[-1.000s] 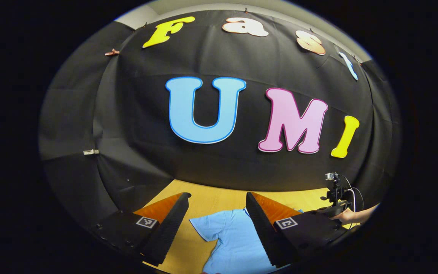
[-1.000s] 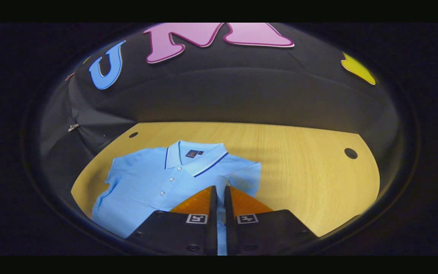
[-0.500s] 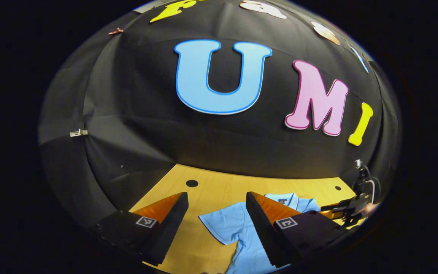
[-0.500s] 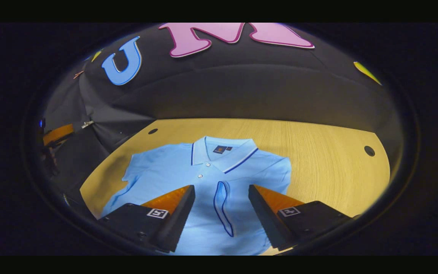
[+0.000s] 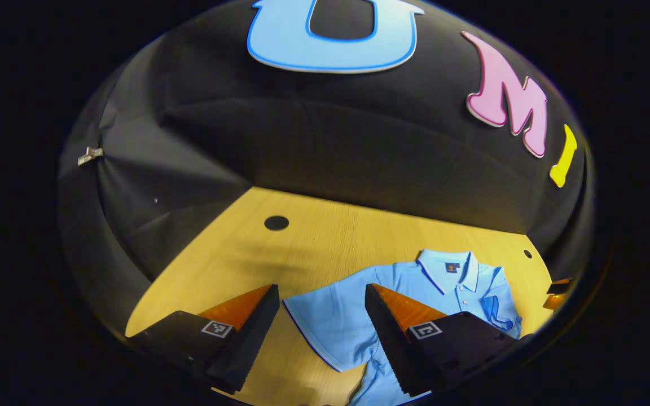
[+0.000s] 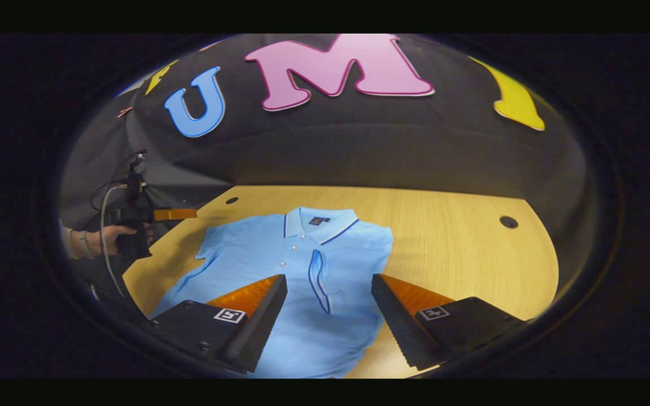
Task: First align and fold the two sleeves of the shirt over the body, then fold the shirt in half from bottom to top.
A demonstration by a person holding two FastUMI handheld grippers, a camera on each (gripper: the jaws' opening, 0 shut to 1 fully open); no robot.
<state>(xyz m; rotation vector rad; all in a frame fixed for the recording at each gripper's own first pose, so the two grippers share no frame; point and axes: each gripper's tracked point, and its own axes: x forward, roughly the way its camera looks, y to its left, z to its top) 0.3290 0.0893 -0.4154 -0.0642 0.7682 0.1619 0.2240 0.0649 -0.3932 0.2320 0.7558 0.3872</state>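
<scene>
Fingers of the right gripper (image 6: 328,285), clamped on the polo shirt (image 6: 302,265) sleeve a second ago, now gape empty; left gripper (image 5: 319,293) likewise wide, holding nothing; label unreadable

Quick count of what's sitting here: one light blue shirt (image 6: 302,265) lying on one wooden table (image 6: 460,254). Two grippers, the left gripper (image 5: 321,301) and the right gripper (image 6: 328,290). I'm seeing two round holes in the tabletop, one hand holding a gripper (image 6: 99,239), and one folded-in sleeve (image 6: 318,279).
</scene>
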